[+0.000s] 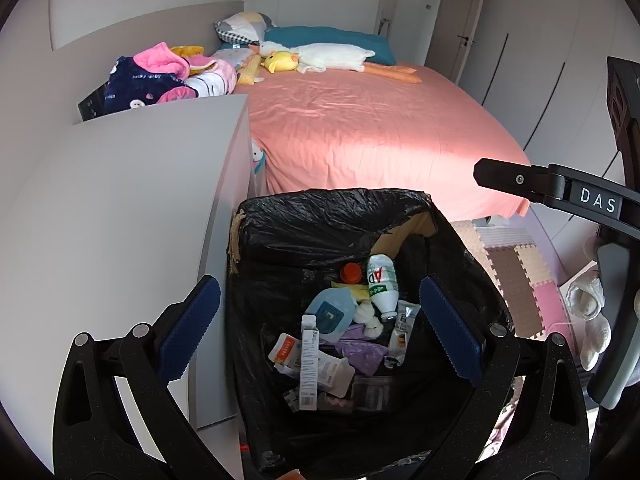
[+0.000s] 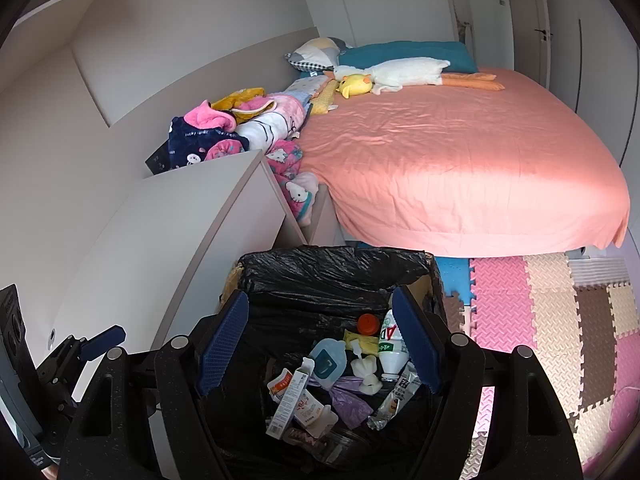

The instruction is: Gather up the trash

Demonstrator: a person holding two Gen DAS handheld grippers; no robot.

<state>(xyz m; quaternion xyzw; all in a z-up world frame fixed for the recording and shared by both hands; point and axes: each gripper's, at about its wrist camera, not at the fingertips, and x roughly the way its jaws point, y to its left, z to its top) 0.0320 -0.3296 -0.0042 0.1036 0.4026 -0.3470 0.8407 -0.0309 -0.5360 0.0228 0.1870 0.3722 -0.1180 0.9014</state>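
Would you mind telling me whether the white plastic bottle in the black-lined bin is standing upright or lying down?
Lying down: the white plastic bottle rests on its side atop the other trash inside the black-lined bin.

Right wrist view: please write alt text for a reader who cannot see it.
The open, empty right gripper hovers over a black-lined trash bin holding a white bottle, cartons and wrappers. Behind it is a bed with a pink sheet and a plush goose; foam floor mats lie to the right.
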